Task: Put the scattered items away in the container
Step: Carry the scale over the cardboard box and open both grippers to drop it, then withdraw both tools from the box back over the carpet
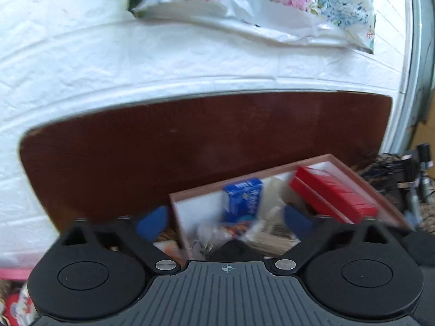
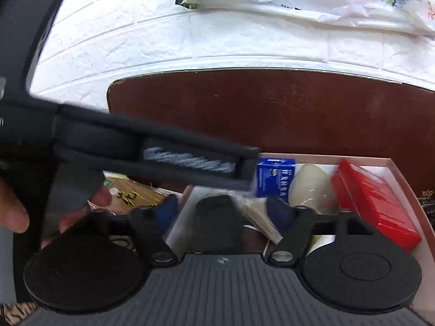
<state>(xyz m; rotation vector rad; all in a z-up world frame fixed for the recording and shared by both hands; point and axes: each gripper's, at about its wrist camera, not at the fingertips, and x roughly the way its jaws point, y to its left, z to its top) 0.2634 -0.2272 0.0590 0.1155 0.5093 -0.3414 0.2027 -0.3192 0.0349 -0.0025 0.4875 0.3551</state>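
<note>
Items such as a blue box [image 1: 242,199] and red box [image 1: 334,197] are seen in the container [image 1: 350,168], both grippers' fingers [image 1: 153,224] released and empty, so another stray is probably to be sought.

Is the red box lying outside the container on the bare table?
No, the red box lies inside the container, along its right wall.

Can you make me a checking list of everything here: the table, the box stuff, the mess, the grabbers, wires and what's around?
Surface: dark brown table, mostly bare.
Job's things: pink-rimmed box holds a blue packet, a red box and a pale oval thing.
Clutter: yellow-brown packet outside the box.
Grippers: left gripper open, empty; right gripper open, empty.
Cables: dark tangle past the table's right end.
Surroundings: white brick wall, floral bag.
</note>
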